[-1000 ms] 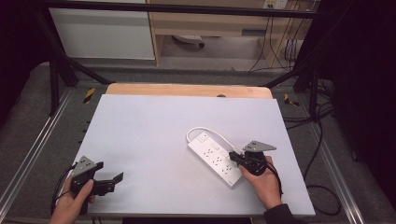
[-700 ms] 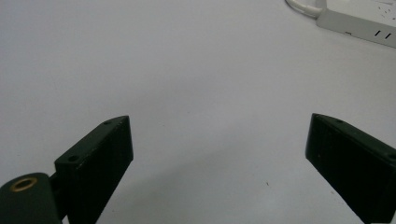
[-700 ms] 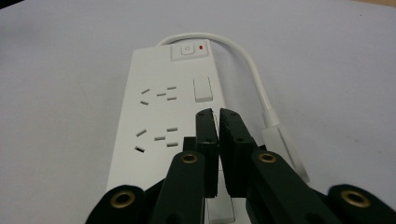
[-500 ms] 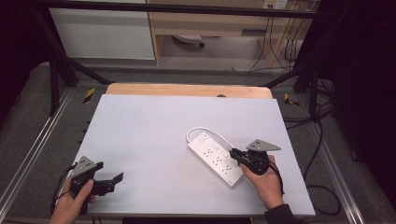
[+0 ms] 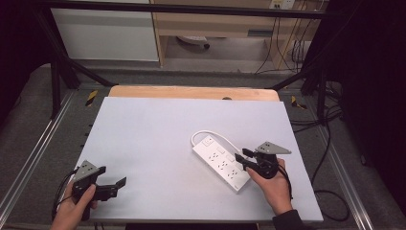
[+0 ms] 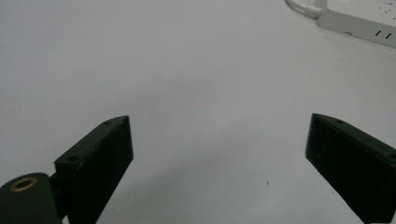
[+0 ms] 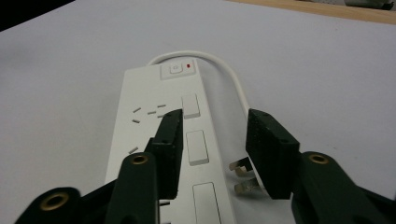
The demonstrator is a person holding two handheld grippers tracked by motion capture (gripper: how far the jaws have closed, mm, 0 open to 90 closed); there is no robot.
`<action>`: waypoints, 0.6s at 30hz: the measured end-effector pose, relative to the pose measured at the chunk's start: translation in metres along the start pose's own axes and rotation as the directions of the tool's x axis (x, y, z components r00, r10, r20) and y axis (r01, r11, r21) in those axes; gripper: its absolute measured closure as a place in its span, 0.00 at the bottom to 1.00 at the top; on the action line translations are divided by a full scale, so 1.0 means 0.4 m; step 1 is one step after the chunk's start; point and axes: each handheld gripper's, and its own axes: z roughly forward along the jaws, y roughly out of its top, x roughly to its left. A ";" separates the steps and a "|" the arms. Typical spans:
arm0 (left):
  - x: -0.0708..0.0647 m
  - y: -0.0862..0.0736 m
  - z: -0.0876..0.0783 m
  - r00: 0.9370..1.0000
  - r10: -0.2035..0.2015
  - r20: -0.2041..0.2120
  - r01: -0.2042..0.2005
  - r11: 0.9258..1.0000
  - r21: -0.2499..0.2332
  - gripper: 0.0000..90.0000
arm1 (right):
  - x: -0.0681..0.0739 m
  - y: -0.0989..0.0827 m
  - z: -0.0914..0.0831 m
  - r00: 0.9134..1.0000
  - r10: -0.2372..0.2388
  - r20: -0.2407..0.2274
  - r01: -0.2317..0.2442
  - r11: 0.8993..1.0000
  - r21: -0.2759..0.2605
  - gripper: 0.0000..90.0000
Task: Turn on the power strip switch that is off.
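Resting at the table's point(image 5: 143, 124) near left corner, the left claw point(image 6: 219, 158) lies spread wide over bare surface with nothing between its jaws; it appears parked clear of the work, well apart from the strip.

Toward the near right corner, the right claw point(image 7: 212, 149) sits low over the white power strip point(image 5: 221, 162). Its jaws have just been opening and now stand partly spread, one over the strip's top face beside the row of covers, the other just off its long edge. The pads press on nothing. In the right gripper view the plug prongs point(image 7: 243, 175) lie on the table between the jaws, beside the strip, which suggests the plug has been let go there.

Farther off, the strip runs diagonally across the right half of the table. Its white cord point(image 5: 210, 135) loops from the switch end point(image 7: 178, 70) back along the strip's side.
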 end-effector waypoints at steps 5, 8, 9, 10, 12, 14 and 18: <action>0.000 0.000 0.000 1.000 0.000 0.000 0.000 1.000 0.001 0.08 | -0.001 0.006 -0.003 1.000 0.023 0.014 -0.023 1.000 -0.009 0.48; 0.000 0.000 0.000 1.000 0.000 0.000 0.000 1.000 0.000 0.08 | -0.002 0.009 -0.005 0.999 0.028 0.023 -0.028 0.999 -0.016 0.41; 0.000 0.000 0.000 1.000 0.000 0.000 0.000 1.000 0.000 0.08 | -0.002 0.010 -0.005 0.999 0.029 0.027 -0.028 0.999 -0.021 0.39; 0.000 0.000 0.000 1.000 -0.001 0.000 0.001 1.000 0.000 0.08 | -0.002 0.012 -0.006 0.999 0.034 0.031 -0.033 0.999 -0.024 0.34; 0.000 0.000 0.000 1.000 -0.001 0.000 0.001 1.000 0.000 0.08 | 0.000 0.017 -0.008 0.999 0.042 0.035 -0.041 0.999 -0.031 0.24; 0.000 0.000 0.000 1.000 0.000 0.000 0.000 1.000 0.000 0.08 | 0.004 0.022 -0.007 0.998 0.036 0.054 -0.034 0.999 -0.029 0.13; 0.000 0.000 0.000 1.000 -0.001 -0.001 0.001 1.000 0.000 0.08 | 0.007 0.025 -0.007 0.997 0.029 0.070 -0.026 0.999 -0.039 0.05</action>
